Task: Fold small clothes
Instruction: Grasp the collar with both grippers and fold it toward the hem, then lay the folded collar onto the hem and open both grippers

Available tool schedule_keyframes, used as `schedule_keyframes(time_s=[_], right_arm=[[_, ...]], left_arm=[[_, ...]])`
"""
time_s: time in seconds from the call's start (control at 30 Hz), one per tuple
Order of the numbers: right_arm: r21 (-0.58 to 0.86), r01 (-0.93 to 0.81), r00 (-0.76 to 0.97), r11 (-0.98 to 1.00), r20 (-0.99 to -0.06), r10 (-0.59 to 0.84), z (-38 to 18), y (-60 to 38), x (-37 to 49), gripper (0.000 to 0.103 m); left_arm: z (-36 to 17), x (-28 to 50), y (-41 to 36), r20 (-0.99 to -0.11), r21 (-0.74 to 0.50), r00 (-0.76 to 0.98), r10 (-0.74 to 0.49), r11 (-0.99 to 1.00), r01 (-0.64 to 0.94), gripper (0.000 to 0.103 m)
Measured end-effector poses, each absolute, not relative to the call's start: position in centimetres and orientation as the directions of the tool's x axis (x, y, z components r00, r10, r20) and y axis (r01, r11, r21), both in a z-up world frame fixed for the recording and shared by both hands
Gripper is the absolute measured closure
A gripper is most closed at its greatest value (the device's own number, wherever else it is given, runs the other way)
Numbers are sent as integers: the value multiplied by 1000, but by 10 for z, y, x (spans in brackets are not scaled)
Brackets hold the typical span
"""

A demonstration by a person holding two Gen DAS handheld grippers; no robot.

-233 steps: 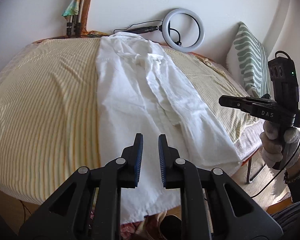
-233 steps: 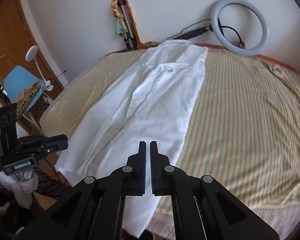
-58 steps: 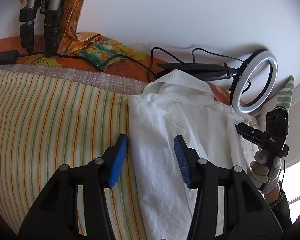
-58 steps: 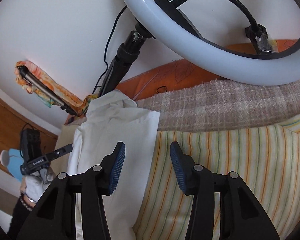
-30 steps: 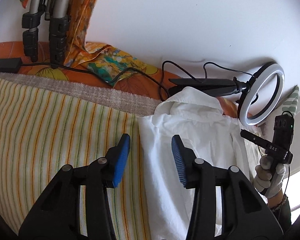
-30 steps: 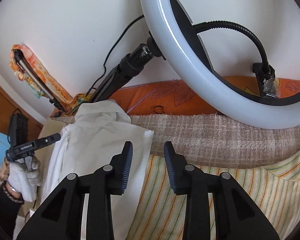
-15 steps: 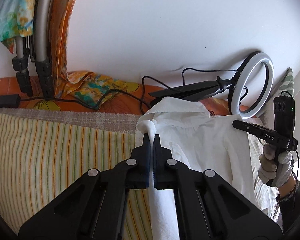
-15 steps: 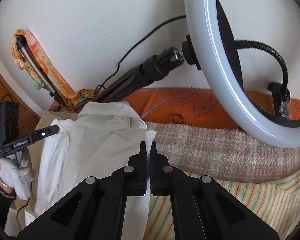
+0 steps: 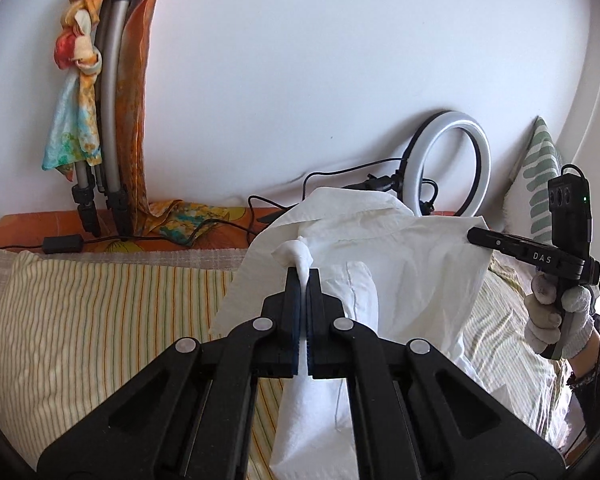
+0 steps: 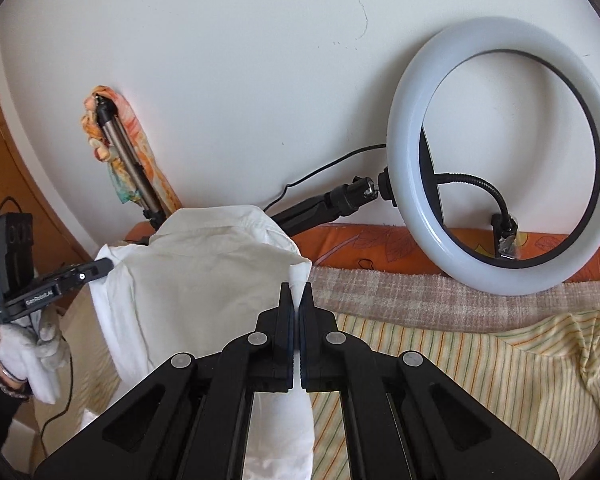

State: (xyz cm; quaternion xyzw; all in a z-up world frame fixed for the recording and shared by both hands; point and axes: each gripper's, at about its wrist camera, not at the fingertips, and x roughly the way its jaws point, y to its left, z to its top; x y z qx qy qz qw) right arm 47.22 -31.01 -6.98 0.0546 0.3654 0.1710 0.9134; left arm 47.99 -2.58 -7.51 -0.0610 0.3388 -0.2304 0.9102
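A white collared shirt (image 9: 412, 264) hangs lifted by its two shoulder corners above the striped bedspread (image 9: 100, 312). My left gripper (image 9: 303, 276) is shut on the shirt's left shoulder corner, with a bunch of cloth sticking out past the tips. My right gripper (image 10: 297, 292) is shut on the other shoulder corner of the shirt (image 10: 204, 280). Each gripper also shows in the other's view: the right one (image 9: 476, 236) at the shirt's right edge, the left one (image 10: 104, 266) at its left edge. The shirt's lower part is hidden behind the grippers.
A ring light (image 10: 500, 156) on a black stand leans on the white wall at the bed's head, its cable trailing behind the shirt. A folded tripod wrapped in a colourful scarf (image 9: 100, 112) leans at the left. A green-patterned pillow (image 9: 540, 176) stands at the right.
Both grippers have closed on the shirt's shoulder corners and lifted them off the bed. The shirt now hangs stretched between them, and both views have tilted up toward the wall.
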Motion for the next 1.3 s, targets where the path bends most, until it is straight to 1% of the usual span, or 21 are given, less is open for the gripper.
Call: schedule_keyframes(time_s=[0.1,0.2,0.37,0.5,0.6,0.8,0.97,1.07,1.2,1.3], right_arm=[[224,-278,681,934,-640,356,-59,-308,446,102],[183,-297,689,937,-639,343,-49,-300,416,102],[163,-314,697,935,-629,344,-43,-292,361,102],[143,-330,691,933,-637,342,-52,-285,316,102],[98,-338,690,936,-650,318,-64,-278,288,102],[67,-346,687,936,-661,302,-91,-274,251,102],[23,-349,699,937,-659,277,-116,-279,224,102],[-2,-341,710,940,-656,256,-129,-286,207,99],[45,-339,708,940,-646,286,-135,-298,188,98],[39,-328,721,944,-635,277,-132,-307,177,98]], left_arm=[[-62,452,-30,-581,-233,675,-455,888,398,103],[-53,426,-31,-578,-219,675,-458,884,413,103],[-53,376,-26,-574,-190,678,-459,880,435,103],[-67,336,-22,-586,-174,671,-454,879,443,103],[-80,307,-22,-594,-144,669,-447,877,458,103],[-112,264,-27,-628,-94,650,-428,871,482,103],[-134,230,-35,-649,-4,645,-403,850,527,103],[-138,211,-35,-661,21,635,-400,836,549,103],[-136,189,-18,-659,0,626,-417,832,554,103],[-129,180,-2,-651,-35,629,-426,844,535,103]])
